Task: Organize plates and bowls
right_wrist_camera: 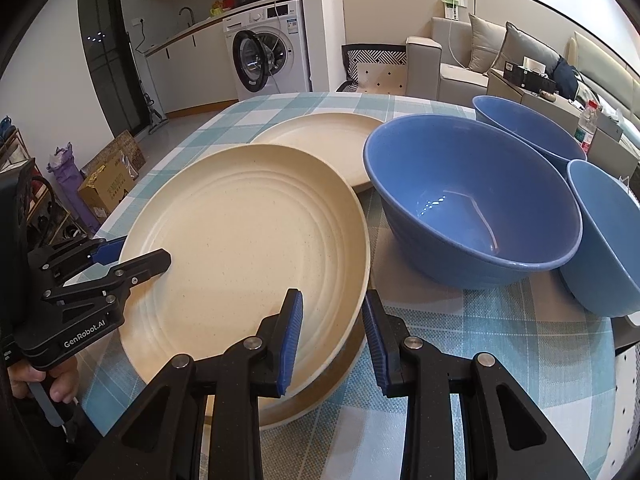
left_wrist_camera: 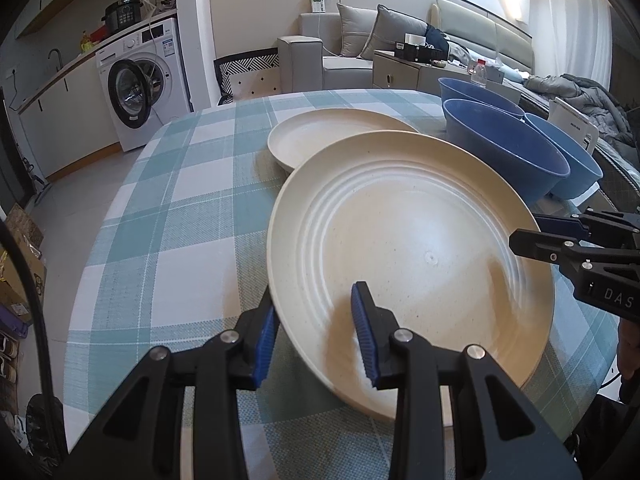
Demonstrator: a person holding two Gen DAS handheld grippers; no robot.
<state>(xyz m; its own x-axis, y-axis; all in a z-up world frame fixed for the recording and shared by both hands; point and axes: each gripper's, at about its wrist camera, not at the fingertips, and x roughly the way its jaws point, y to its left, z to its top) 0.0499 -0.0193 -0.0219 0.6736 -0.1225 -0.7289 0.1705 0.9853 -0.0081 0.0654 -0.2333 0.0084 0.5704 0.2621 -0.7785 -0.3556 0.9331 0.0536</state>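
Gripping: both grippers clamp the rim of one cream plate, one on each side.
Left gripper [left_wrist_camera: 316,336]: jaws narrow, blue pads pinching the near-left rim of the cream plate [left_wrist_camera: 412,248]; one pad lies under the edge, the other on the upper face.
Right gripper [right_wrist_camera: 332,340]: jaws narrow, pads closed across the plate's near-right rim; in the left wrist view it enters from the right edge and meets the rim there.
Held plate: tilted, its left side raised off the checked tablecloth [left_wrist_camera: 168,216]; the right wrist view shows another cream rim [right_wrist_camera: 320,396] directly under it near the pads.
Far plate [left_wrist_camera: 336,136]: lies flat behind the held one, partly covered by its far edge.
Bowls: three blue ones to the right of the plates; the nearest large bowl [right_wrist_camera: 472,200] stands just beside the held plate, a second [right_wrist_camera: 524,128] behind it, a third [right_wrist_camera: 604,240] at the right.
Person: fingers [right_wrist_camera: 60,384] wrap the left gripper's handle.
Background: washing machine [left_wrist_camera: 140,80] and grey sofa [left_wrist_camera: 352,48] beyond the table.
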